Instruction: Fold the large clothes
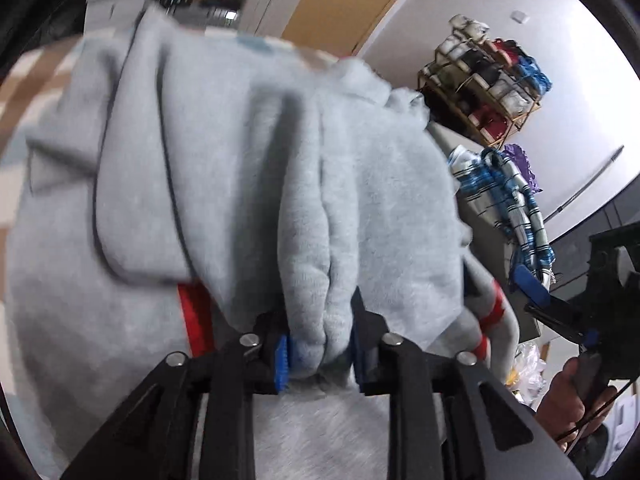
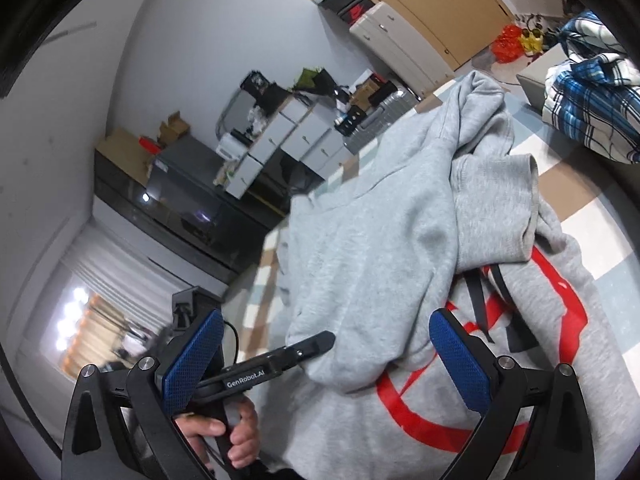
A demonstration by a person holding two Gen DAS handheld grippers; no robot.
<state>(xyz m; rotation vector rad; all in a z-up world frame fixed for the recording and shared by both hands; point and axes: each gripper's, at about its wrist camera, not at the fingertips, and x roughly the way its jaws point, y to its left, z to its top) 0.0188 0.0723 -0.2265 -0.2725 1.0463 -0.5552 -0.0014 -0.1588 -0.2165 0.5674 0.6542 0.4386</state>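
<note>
Left wrist view only: the left gripper (image 1: 320, 354) is clamped on a bunched fold of the grey sweatshirt (image 1: 248, 168), fabric pressed between both blue pads (image 1: 282, 364). A wire rack (image 1: 484, 80) of shoes stands against the wall, with a blue striped cloth (image 1: 508, 196) below it.

Right wrist view only: the right gripper (image 2: 326, 360) stands wide open above the sweatshirt (image 2: 380, 240), nothing between its pads (image 2: 194, 356). A hand (image 2: 228, 436) grips the left tool's handle. A plaid bundle (image 2: 592, 108) lies at far right.

The sweatshirt lies crumpled on a checked surface (image 2: 600, 248). It is light grey fleece, partly doubled over, with a red and black print (image 2: 520, 320) partly covered by folded fabric.
</note>
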